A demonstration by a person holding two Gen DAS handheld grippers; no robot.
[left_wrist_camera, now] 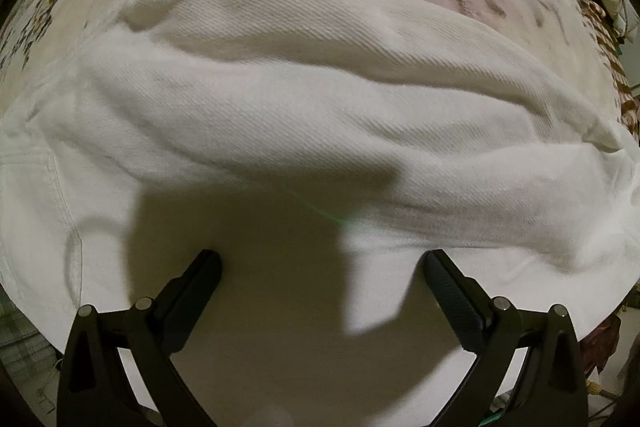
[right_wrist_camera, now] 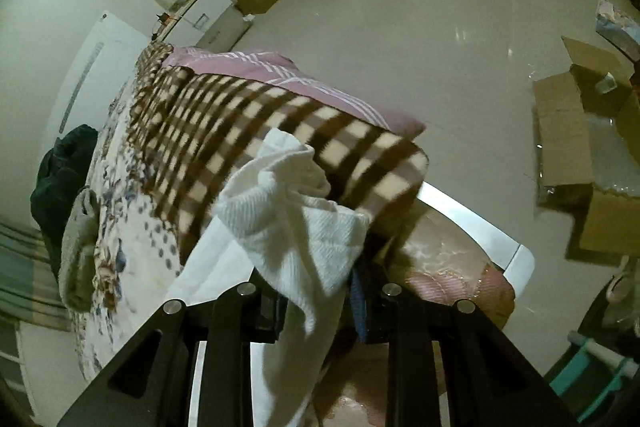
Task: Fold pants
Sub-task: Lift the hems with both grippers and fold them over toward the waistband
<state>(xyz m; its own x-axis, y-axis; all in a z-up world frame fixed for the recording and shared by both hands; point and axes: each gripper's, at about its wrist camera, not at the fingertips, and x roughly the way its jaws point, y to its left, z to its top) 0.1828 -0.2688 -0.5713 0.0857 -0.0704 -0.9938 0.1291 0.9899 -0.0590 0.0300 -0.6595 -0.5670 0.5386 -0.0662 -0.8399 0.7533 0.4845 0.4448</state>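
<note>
The white pants (left_wrist_camera: 304,115) lie spread over the bed in the left wrist view, with soft folds across the middle and a seamed pocket edge at the left. My left gripper (left_wrist_camera: 322,263) hovers just above them with its jaws wide apart and nothing between them. In the right wrist view my right gripper (right_wrist_camera: 320,291) is shut on a bunched part of the white pants (right_wrist_camera: 296,227), lifted above the bed; the cloth hides the fingertips.
The bed has a floral sheet (right_wrist_camera: 120,227), a brown checked blanket (right_wrist_camera: 256,131) and a purple pillow (right_wrist_camera: 280,75). A dark garment (right_wrist_camera: 60,179) lies at the bed's left. Cardboard boxes (right_wrist_camera: 580,155) stand on the shiny floor to the right.
</note>
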